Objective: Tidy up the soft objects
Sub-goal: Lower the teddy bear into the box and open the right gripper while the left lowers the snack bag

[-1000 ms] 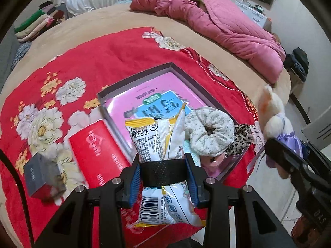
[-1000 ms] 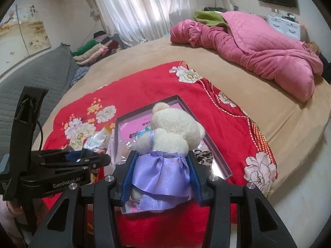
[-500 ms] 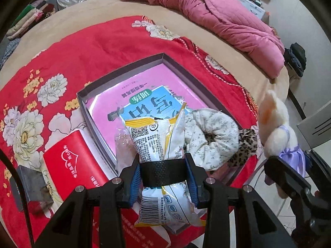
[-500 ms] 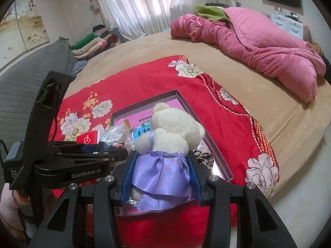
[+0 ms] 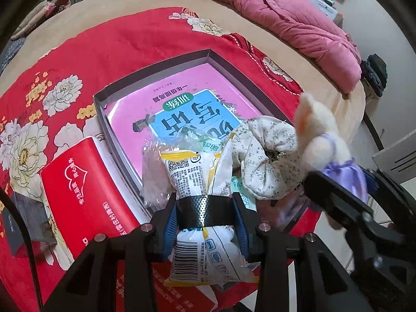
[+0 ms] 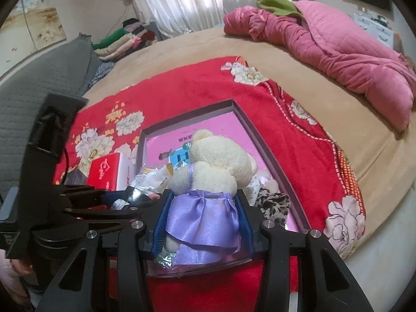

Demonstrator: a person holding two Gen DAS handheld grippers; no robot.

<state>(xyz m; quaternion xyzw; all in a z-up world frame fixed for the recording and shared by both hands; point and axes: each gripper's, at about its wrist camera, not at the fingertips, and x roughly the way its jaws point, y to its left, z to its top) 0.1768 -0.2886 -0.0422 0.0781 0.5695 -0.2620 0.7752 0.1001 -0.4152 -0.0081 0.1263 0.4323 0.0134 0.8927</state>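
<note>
My left gripper (image 5: 205, 214) is shut on a white and yellow snack packet (image 5: 197, 179), held over the near end of a grey shallow box (image 5: 208, 53). A pink and blue booklet (image 5: 182, 114) lies in the box, with a floral cream scrunchie (image 5: 262, 156) on it. My right gripper (image 6: 202, 219) is shut on a cream teddy bear (image 6: 218, 161) by its purple satin skirt, above the box's near right corner. A leopard-print scrunchie (image 6: 275, 202) lies in the box beside the bear. From the left wrist, the bear (image 5: 319, 135) hangs at the right.
The box sits on a red floral blanket (image 6: 197, 88) over a tan bed. A red tissue pack (image 5: 83, 192) and a dark small box (image 5: 23, 221) lie left of the box. A pink quilt (image 6: 338, 52) lies at the far right, and folded clothes (image 6: 117, 44) at the far left.
Both grippers came down and closer to the grey box, each holding its load. The bear moved in over the box's near right corner.
</note>
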